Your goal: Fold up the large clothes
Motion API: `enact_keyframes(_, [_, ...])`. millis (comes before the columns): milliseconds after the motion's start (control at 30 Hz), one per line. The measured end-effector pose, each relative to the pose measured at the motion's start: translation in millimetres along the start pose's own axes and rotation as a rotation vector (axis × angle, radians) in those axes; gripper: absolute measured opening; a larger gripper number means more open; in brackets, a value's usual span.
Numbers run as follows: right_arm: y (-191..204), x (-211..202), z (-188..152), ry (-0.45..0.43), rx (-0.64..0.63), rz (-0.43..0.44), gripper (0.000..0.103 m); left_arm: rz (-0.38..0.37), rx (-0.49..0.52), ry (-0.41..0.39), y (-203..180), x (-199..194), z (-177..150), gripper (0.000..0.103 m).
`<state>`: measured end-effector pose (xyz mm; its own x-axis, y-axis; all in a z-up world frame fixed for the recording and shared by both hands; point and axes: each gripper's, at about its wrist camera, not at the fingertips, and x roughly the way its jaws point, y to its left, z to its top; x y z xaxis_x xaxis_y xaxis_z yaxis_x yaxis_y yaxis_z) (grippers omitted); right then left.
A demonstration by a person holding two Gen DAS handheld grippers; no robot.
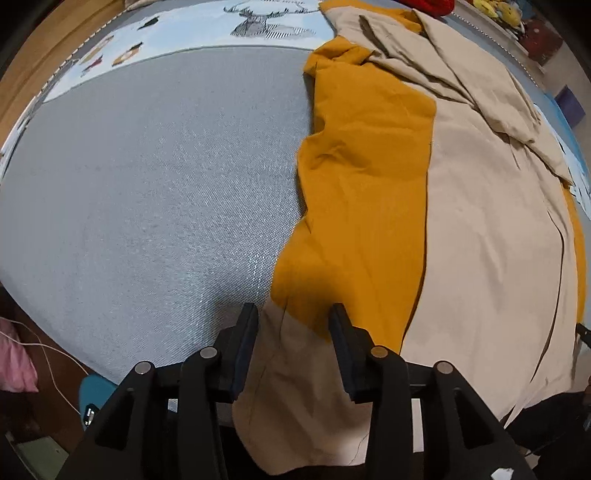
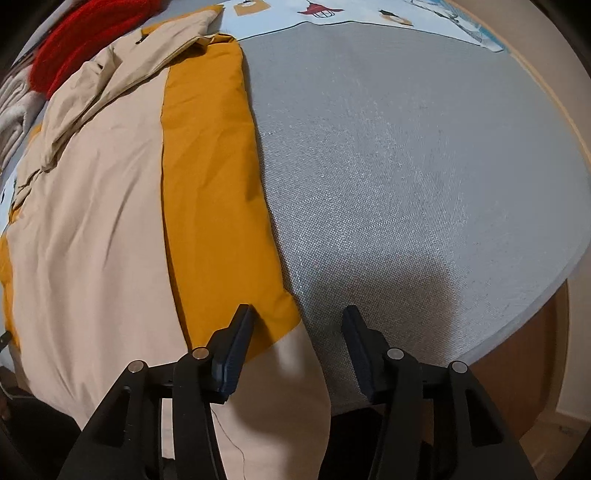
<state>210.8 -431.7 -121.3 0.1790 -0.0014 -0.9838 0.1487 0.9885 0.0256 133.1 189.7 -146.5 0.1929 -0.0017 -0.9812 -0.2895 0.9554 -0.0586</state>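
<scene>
Under everything lies a broad grey mat (image 1: pixel 155 192), its pale blue border printed with little pictures, a moose among them, spread flat and filling most of both views. On it lies the big garment (image 1: pixel 487 229), beige on its outer face with a mustard-yellow lining, stretched lengthwise away from the cameras; in the left wrist view it covers the right half of the mat, in the right wrist view (image 2: pixel 92 221) the left half. Along each long side a strip of lining is turned up over the beige, and toward the far end the beige cloth bunches into folds and flaps. Beyond that far end sits a red knitted thing (image 2: pixel 85 33), part hidden at the frame edge. Down at the near hem, the left gripper (image 1: pixel 293 310) points steeply down with its jaws apart, beige hem and a corner of yellow lining showing in the gap, the pads not pressing on the cloth. Over at the other corner, the right gripper (image 2: pixel 297 310) also stands with jaws spread, straddling the garment's edge where yellow lining meets grey mat, nothing pinched between them.
</scene>
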Motion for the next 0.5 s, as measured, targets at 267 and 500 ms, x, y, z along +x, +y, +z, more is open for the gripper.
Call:
enact_keyframes(267, [16.7, -6.0, -8.9, 0.003, -0.053, 0.031, 0.013, -0.015, 0.013, 0.005, -3.1, 5.0, -8.5, 0.005])
enact_keyframes(500, [3.1, -63.6, -17.2, -0.190, 0.038, 0.119, 0.004, -0.010, 0.028, -0.048, -14.0, -37.3, -42.4, 0.004])
